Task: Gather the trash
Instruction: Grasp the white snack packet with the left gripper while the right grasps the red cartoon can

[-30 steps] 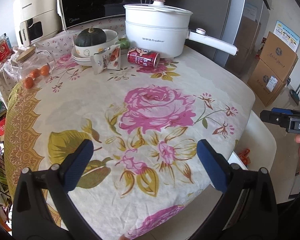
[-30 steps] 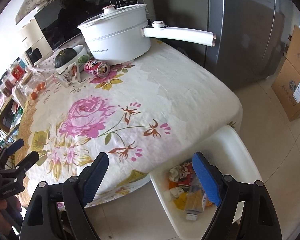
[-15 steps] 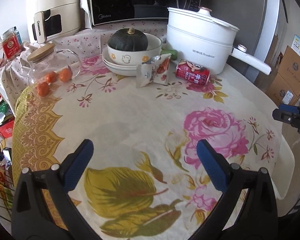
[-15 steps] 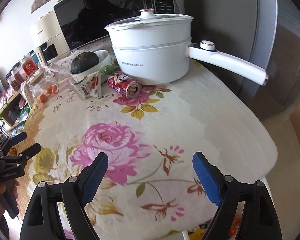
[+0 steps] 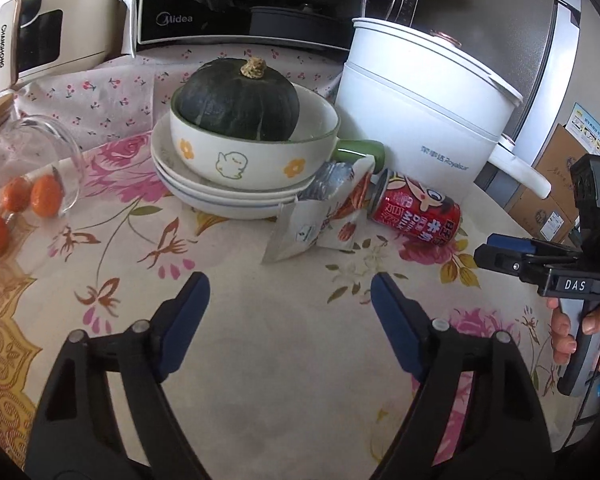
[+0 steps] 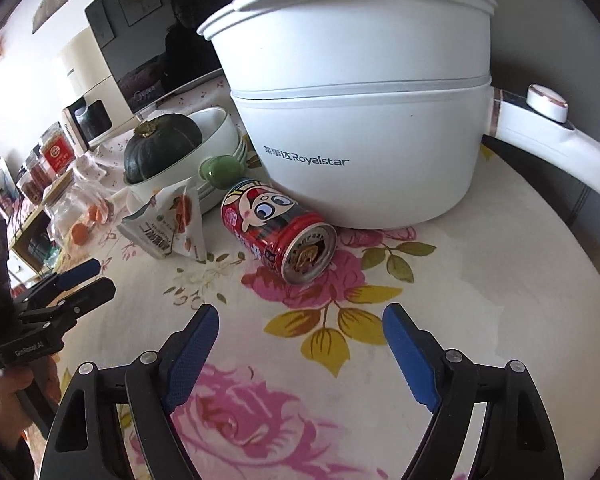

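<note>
Can (image 6: 278, 236) and wrapper (image 5: 320, 216) lie near the table's (image 5: 260, 360) far edge by the pot (image 6: 356, 120), now much closer than a second ago. Left gripper (image 5: 290, 312) and right gripper (image 6: 300, 340): jaws closing, nothing between them.

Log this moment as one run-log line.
phase: approach | left gripper: closing, empty, facing snack wrapper | right gripper: closing, empty, facing red can
</note>
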